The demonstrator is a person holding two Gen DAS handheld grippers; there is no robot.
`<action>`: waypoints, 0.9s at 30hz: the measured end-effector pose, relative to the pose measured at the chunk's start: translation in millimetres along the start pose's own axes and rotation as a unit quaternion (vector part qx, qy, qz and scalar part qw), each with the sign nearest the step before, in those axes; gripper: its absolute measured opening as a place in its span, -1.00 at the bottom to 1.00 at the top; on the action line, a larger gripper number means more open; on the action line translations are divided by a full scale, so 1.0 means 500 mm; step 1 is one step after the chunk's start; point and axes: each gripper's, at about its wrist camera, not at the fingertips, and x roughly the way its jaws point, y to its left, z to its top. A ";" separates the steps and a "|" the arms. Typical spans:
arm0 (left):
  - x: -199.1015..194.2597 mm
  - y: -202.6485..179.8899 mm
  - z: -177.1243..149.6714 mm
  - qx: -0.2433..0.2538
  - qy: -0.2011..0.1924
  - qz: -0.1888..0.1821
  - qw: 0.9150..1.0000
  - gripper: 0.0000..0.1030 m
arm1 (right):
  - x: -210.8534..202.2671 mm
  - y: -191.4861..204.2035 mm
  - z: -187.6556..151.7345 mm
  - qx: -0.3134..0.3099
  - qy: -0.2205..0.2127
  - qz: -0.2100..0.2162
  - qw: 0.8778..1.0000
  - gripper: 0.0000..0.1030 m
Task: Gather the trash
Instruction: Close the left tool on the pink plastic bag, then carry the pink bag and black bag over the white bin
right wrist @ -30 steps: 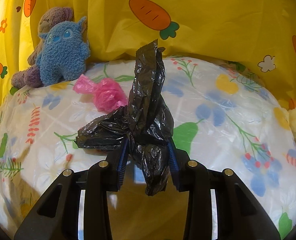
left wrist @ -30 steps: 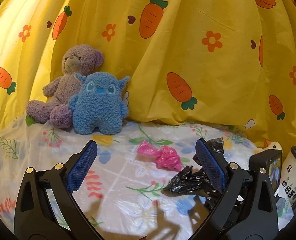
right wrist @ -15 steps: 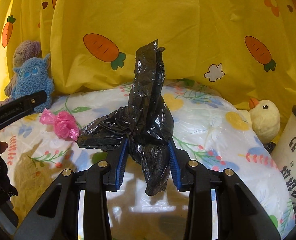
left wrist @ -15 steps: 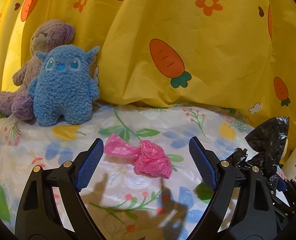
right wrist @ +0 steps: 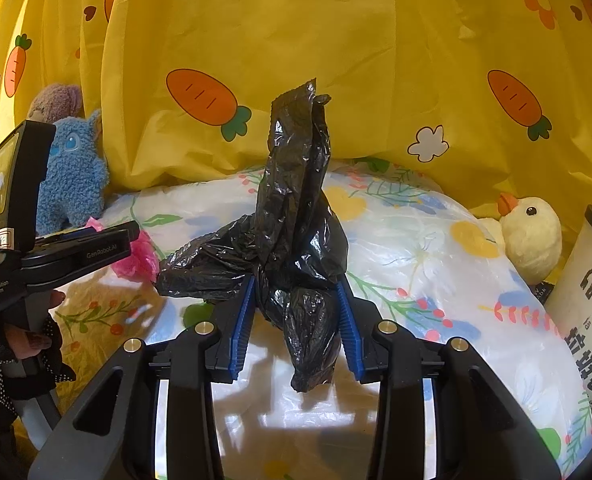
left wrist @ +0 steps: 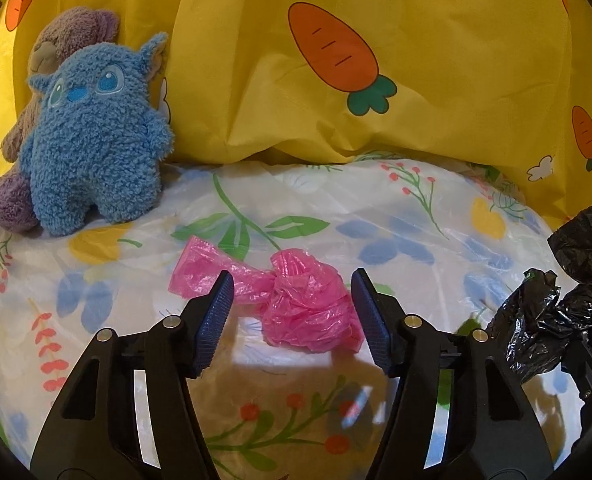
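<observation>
— So, where is the trash? 
— One piece, a crumpled pink bag (left wrist: 296,300), lies on the flowered sheet (left wrist: 416,216). The left gripper (left wrist: 291,312) has it between its blue pads (left wrist: 215,320); the jaws have just been closing, but a gap shows on the left side and I can't tell whether the right pad touches, so nothing is gripped yet.

— And the other piece? 
— A black bag (right wrist: 296,240) is pinched in the right gripper (right wrist: 296,320), jaws narrow, pads pressing its bunched middle. One end stands upright, another droops to the left, a tail hangs below.

— What surrounds them? 
— A blue plush toy (left wrist: 91,152) leans on a purple teddy bear (left wrist: 55,40) at the far left, against a yellow carrot-print curtain (left wrist: 416,80). A yellow duck toy (right wrist: 532,236) sits to the right, and a white bin (right wrist: 588,288) with black lettering is at the right edge. A gloved hand (right wrist: 19,344) holds the left gripper's handle.
</observation>
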 end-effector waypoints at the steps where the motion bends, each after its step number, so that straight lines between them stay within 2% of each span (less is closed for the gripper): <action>1: 0.004 0.002 0.000 -0.002 0.004 -0.002 1.000 0.08 | 0.000 0.000 0.000 0.001 0.000 0.000 1.000 -0.24; 6: 0.023 0.006 0.003 -0.004 0.028 -0.031 0.999 -0.29 | 0.003 0.001 0.002 -0.001 0.003 0.001 1.000 -0.23; 9: 0.028 0.009 0.003 -0.008 0.036 -0.046 0.998 -0.38 | 0.005 0.003 0.002 -0.002 0.005 0.002 1.000 -0.23; 13: 0.028 0.018 0.003 -0.020 0.036 -0.060 0.997 -0.47 | 0.005 0.003 0.002 -0.002 0.007 0.003 1.000 -0.23; 17: 0.020 0.019 0.002 -0.026 0.025 -0.060 0.998 -0.53 | 0.005 0.002 0.003 -0.002 0.007 0.002 1.000 -0.23; 20: 0.003 0.016 0.001 -0.023 0.005 -0.054 0.998 -0.55 | 0.006 0.002 0.003 -0.003 0.008 0.001 1.000 -0.23; 23: -0.011 0.010 -0.001 -0.022 0.002 -0.055 0.998 -0.56 | 0.005 0.001 0.002 0.000 0.007 0.003 1.000 -0.23; 27: -0.063 0.001 0.003 -0.021 -0.019 -0.063 0.998 -0.56 | 0.002 -0.006 0.002 0.008 0.004 0.008 1.000 -0.24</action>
